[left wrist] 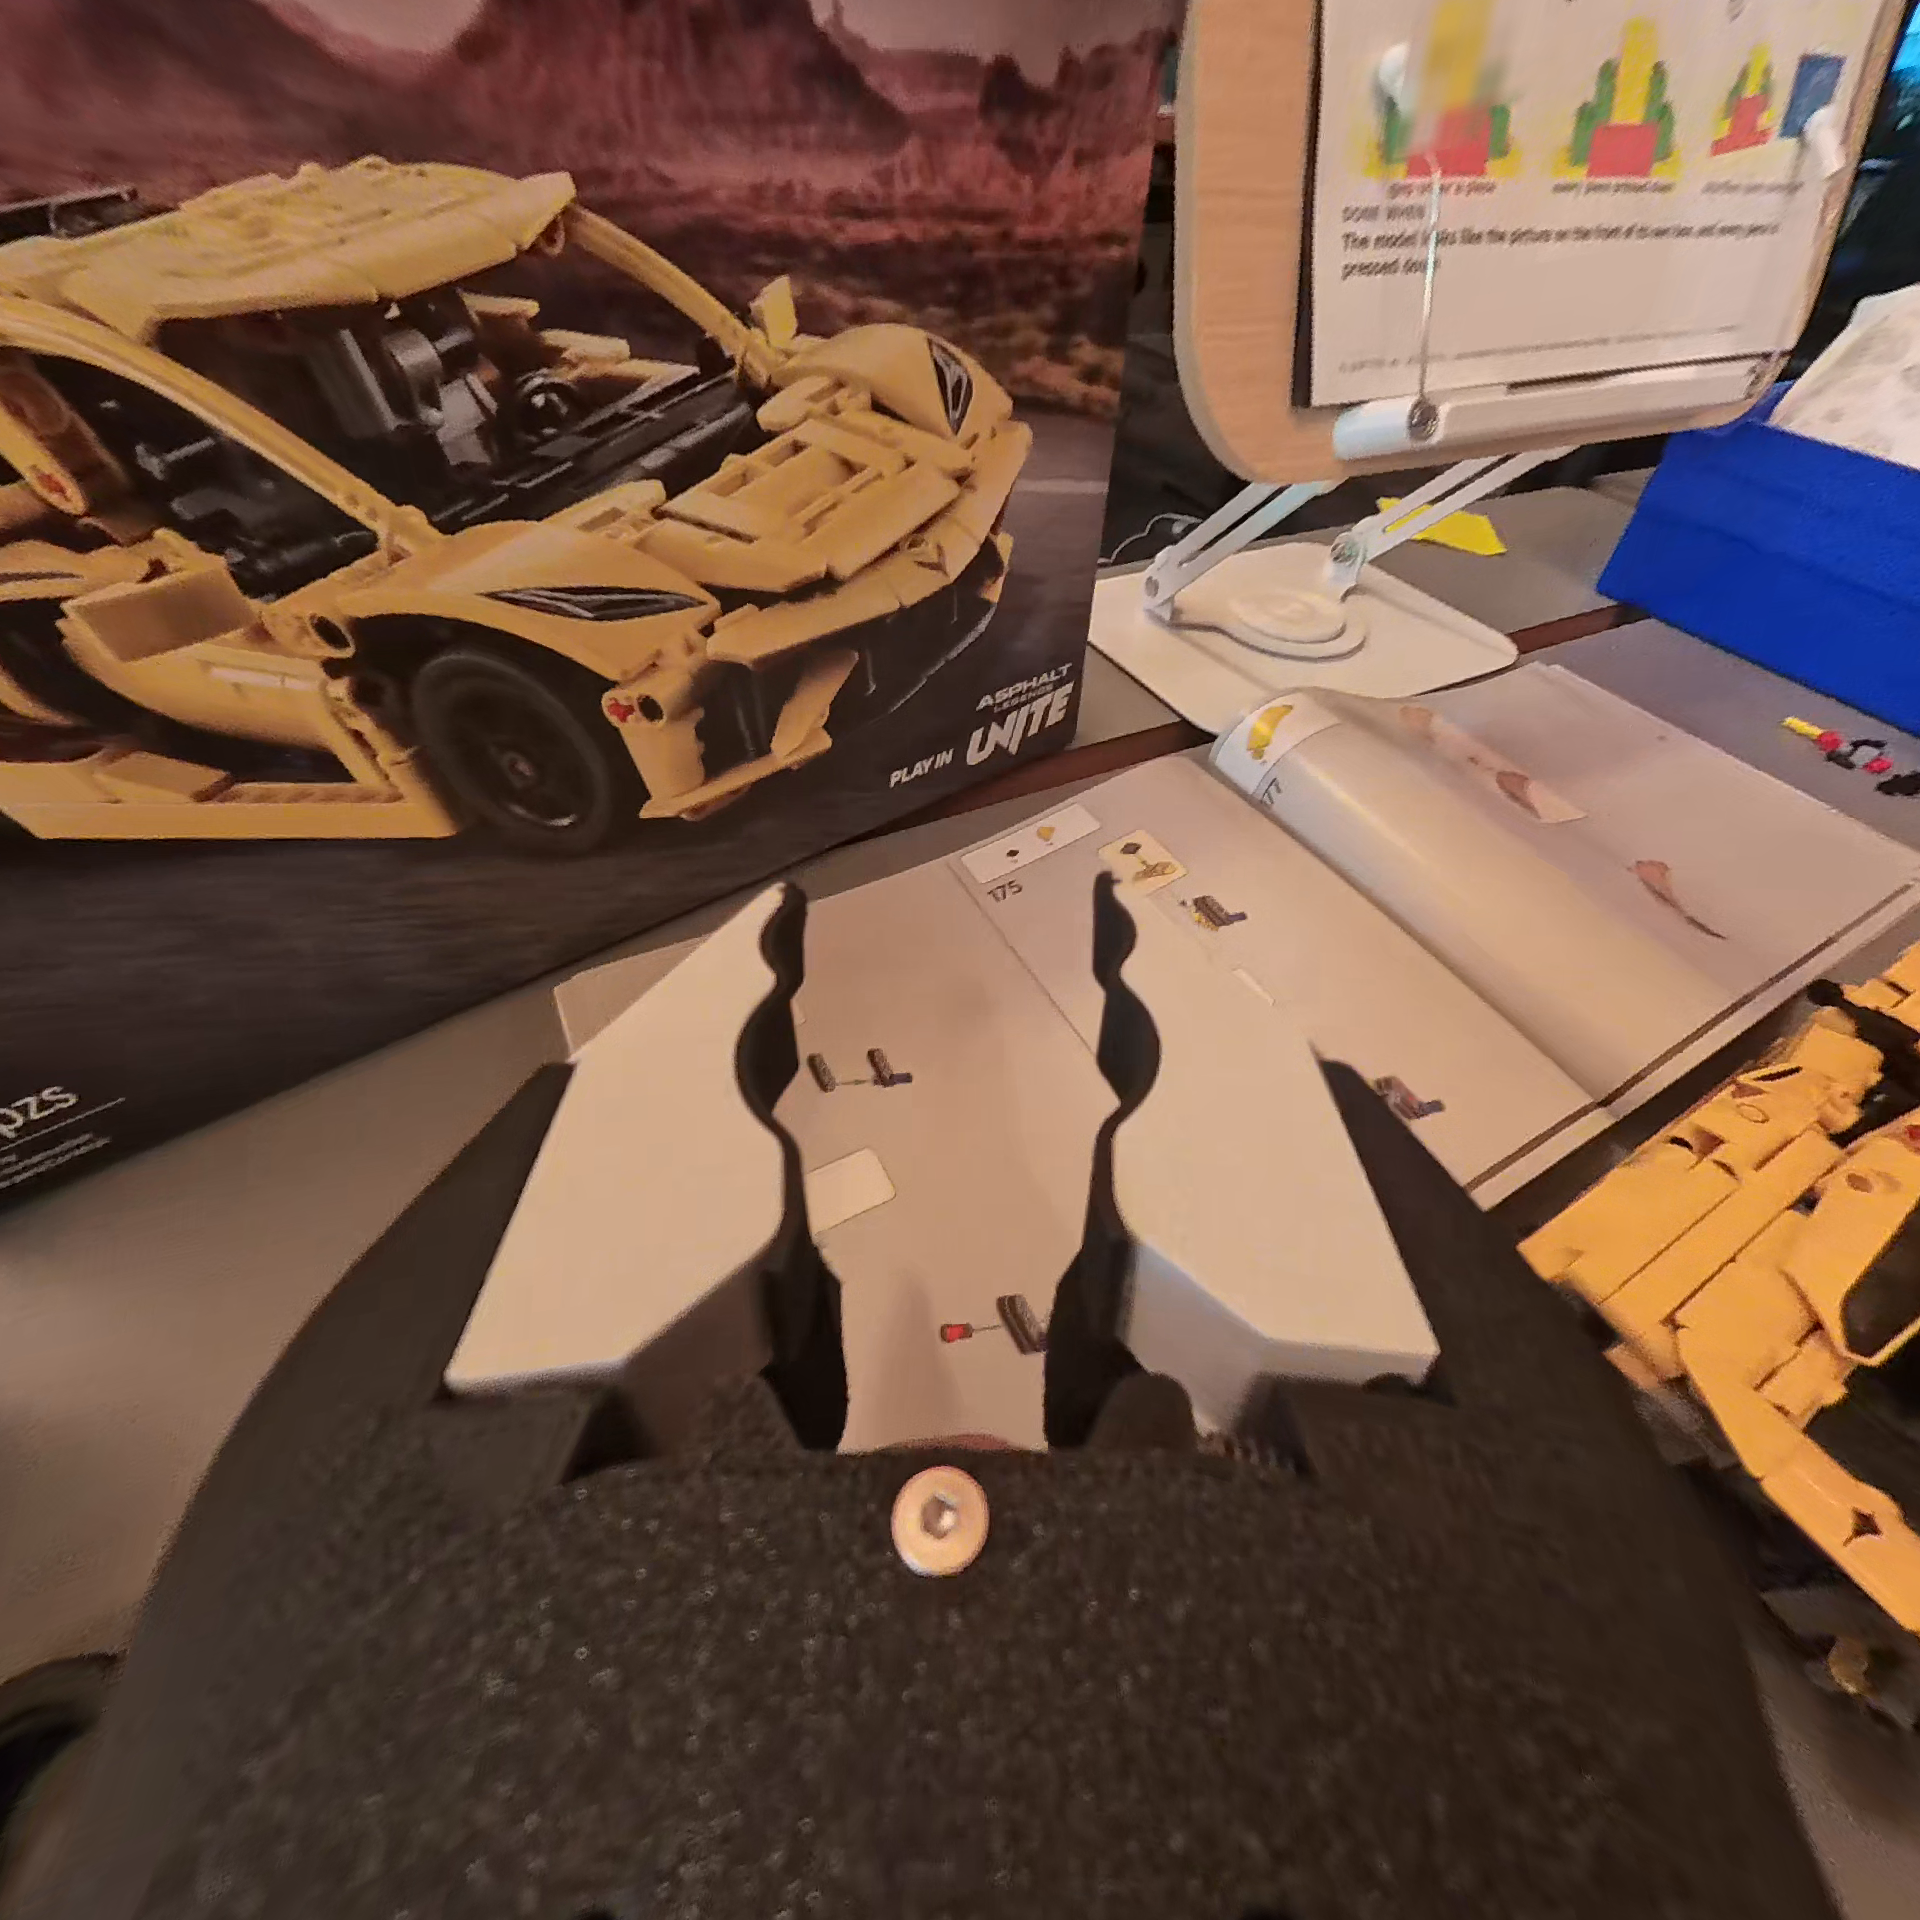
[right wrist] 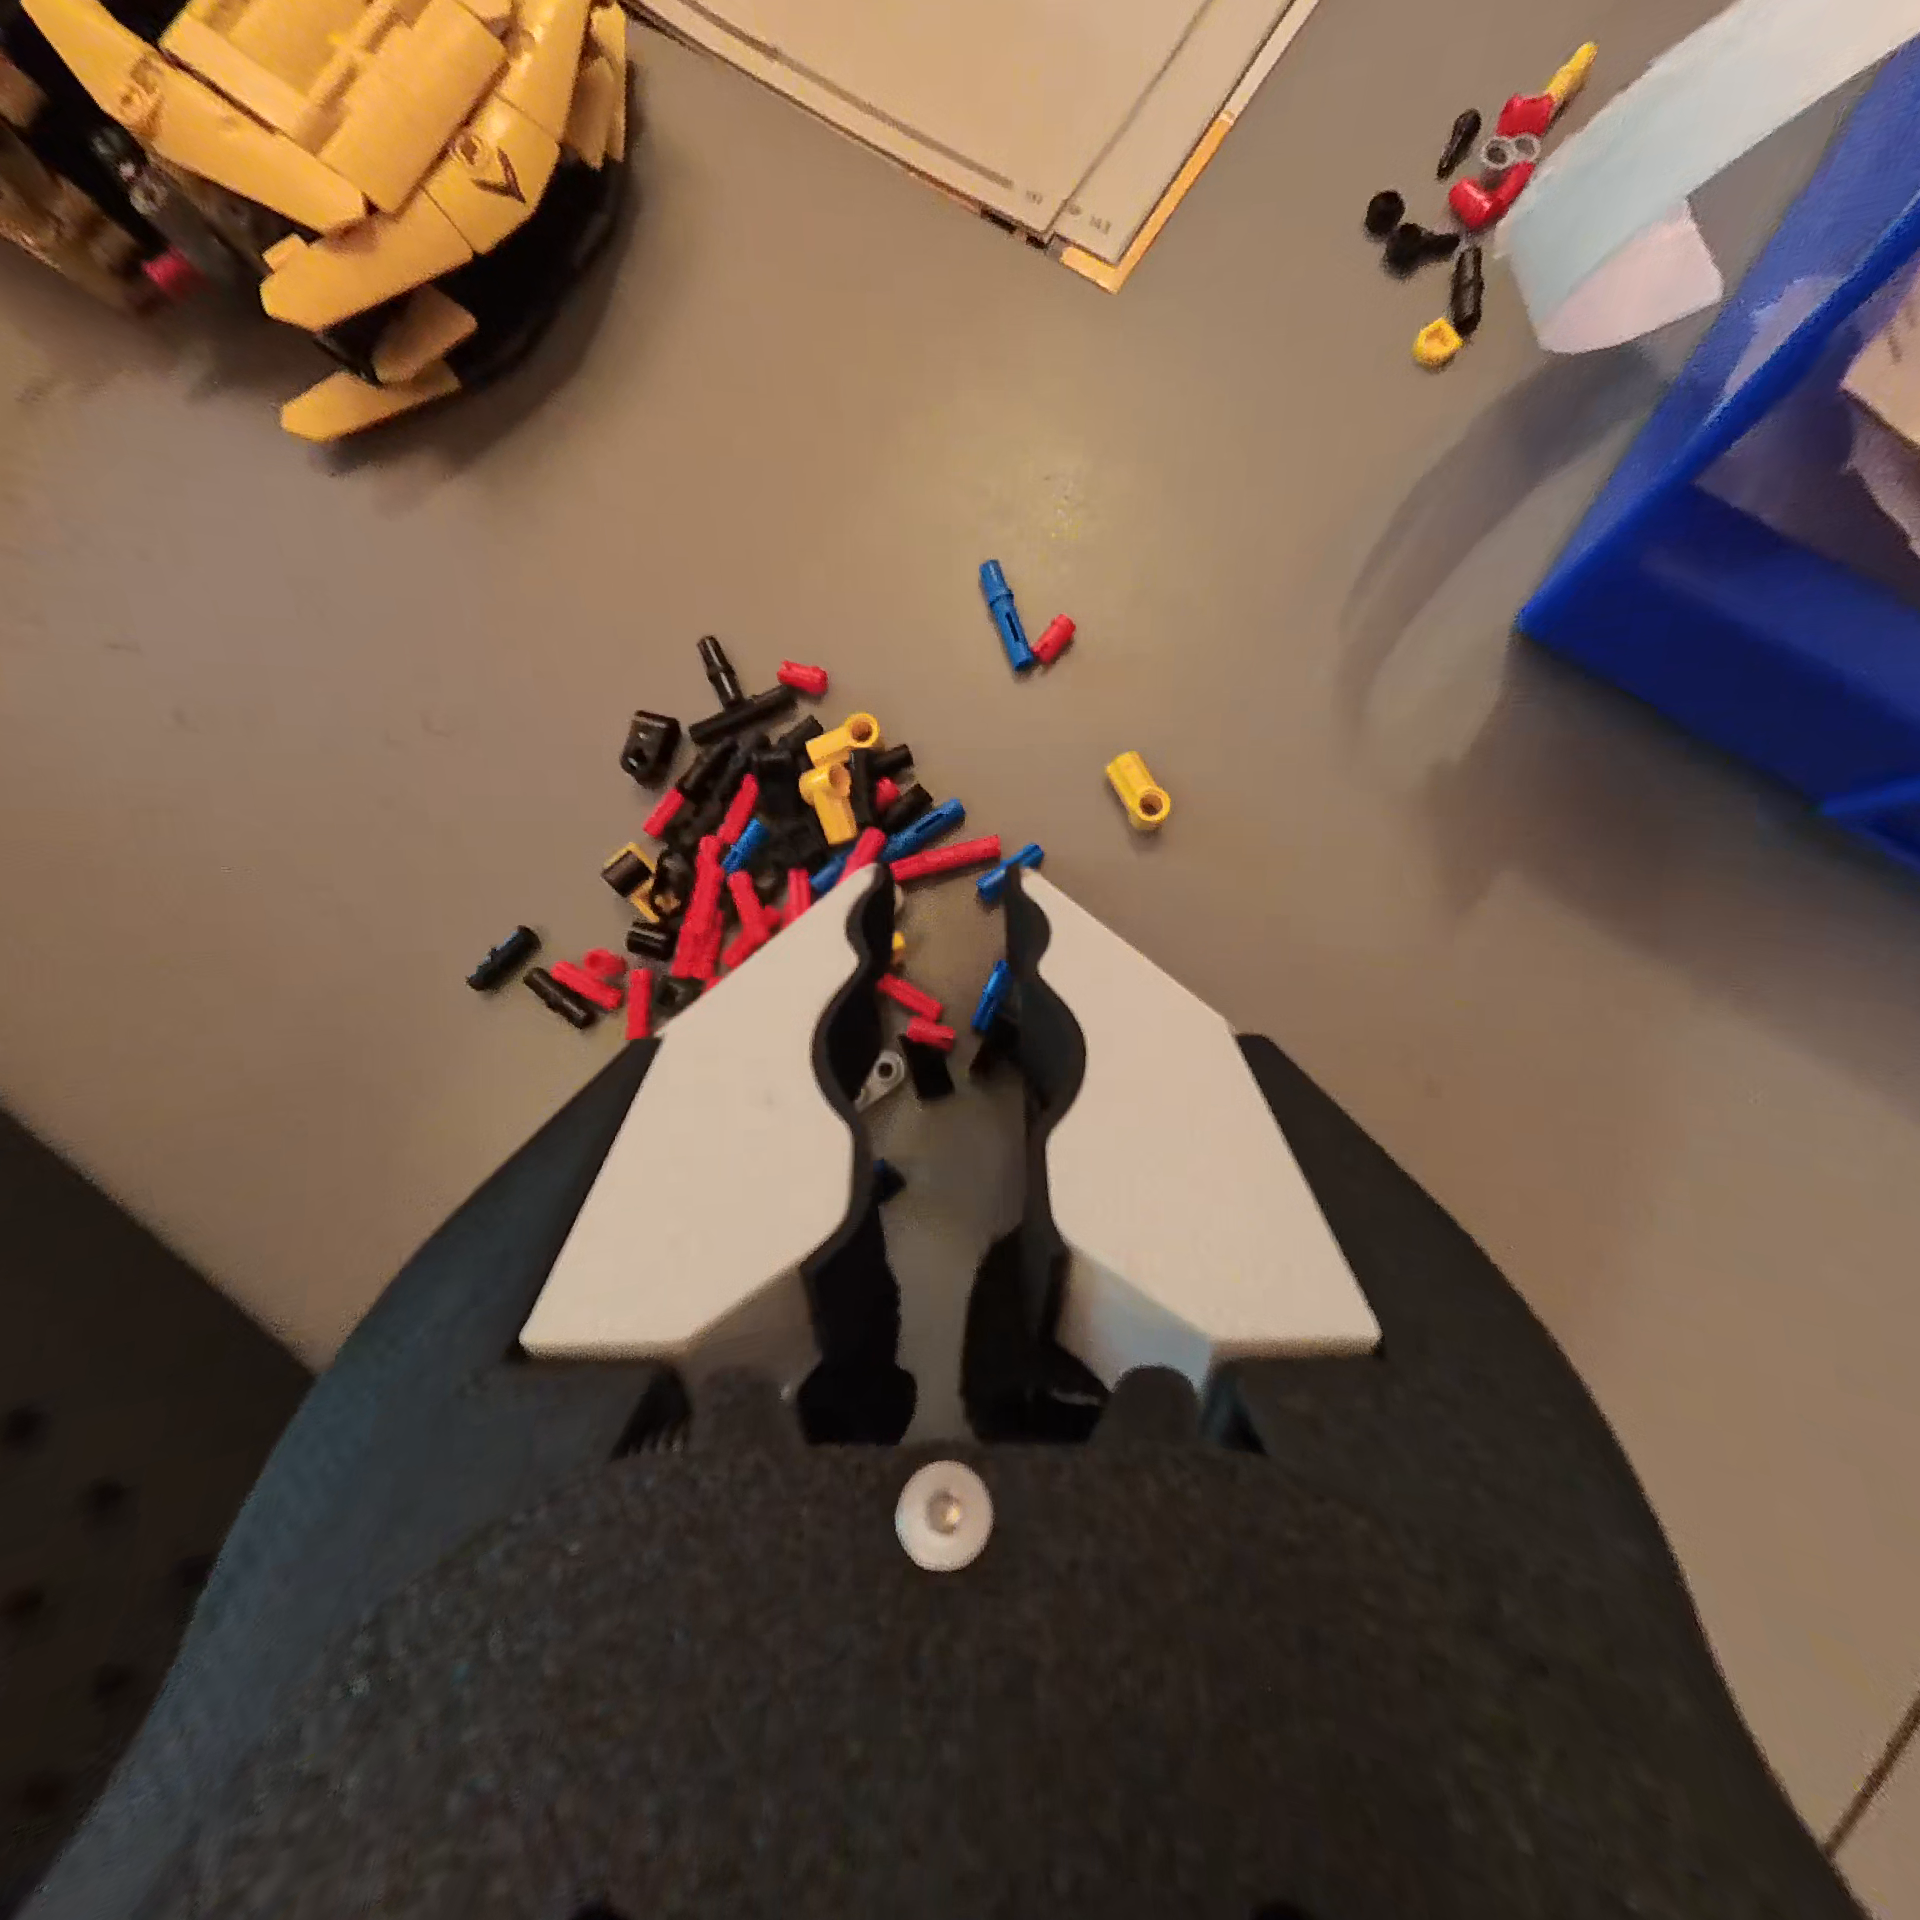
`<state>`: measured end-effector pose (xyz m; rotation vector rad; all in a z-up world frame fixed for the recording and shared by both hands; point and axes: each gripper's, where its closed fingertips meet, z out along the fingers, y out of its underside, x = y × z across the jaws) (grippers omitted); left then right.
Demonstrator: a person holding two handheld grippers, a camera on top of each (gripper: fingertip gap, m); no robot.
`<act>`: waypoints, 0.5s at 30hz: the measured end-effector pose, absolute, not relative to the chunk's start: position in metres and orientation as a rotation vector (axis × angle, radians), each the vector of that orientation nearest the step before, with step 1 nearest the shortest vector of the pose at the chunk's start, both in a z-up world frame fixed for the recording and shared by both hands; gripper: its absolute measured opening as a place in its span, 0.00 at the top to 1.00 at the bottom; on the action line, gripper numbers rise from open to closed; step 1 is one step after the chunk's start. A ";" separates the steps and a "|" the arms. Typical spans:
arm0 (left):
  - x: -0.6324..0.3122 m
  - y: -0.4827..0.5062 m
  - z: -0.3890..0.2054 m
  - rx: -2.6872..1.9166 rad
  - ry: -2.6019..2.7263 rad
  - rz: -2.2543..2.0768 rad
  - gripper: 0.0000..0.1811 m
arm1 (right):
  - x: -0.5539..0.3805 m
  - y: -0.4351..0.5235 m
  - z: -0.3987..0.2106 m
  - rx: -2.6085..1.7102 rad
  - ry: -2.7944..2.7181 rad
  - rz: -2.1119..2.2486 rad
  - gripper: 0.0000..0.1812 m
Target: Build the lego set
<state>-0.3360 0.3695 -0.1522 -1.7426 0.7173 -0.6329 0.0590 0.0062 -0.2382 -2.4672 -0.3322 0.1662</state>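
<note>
Fingers of right gripper (right wrist: 948,883) apart, empty, poised over pin pile (right wrist: 769,842), presumably to sort out one connector; yellow car model (right wrist: 343,177) at 11 o'clock; left gripper (left wrist: 940,899) likewise apart, empty, above open instruction booklet (left wrist: 1299,935), likely for reference.

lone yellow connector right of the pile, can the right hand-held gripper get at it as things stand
Probably yes: the right hand-held gripper is open over the pile, and the yellow connector lies alone on bare table just beyond its right fingertip.
</note>
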 end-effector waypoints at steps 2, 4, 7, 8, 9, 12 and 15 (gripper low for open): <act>-0.340 0.371 -0.157 -1.768 0.729 -0.595 0.69 | 0.062 0.006 -0.242 -2.481 -0.359 0.170 0.90; -0.344 0.374 -0.159 -1.769 0.729 -0.557 0.69 | 0.068 0.009 -0.243 -2.488 -0.389 0.163 0.90; -0.347 0.374 -0.155 -1.764 0.709 -0.578 0.69 | 0.073 0.012 -0.248 -2.505 -0.385 0.221 0.91; -0.347 0.374 -0.154 -1.764 0.703 -0.588 0.69 | 0.071 0.012 -0.250 -2.519 -0.389 0.254 0.91; -0.348 0.374 -0.153 -1.764 0.699 -0.590 0.69 | 0.070 0.012 -0.253 -2.533 -0.400 0.272 0.91; -0.350 0.374 -0.154 -1.767 0.706 -0.575 0.69 | 0.070 0.015 -0.256 -2.520 -0.444 0.229 0.91; -0.349 0.374 -0.155 -1.769 0.711 -0.574 0.69 | 0.073 0.015 -0.256 -2.523 -0.478 0.164 0.96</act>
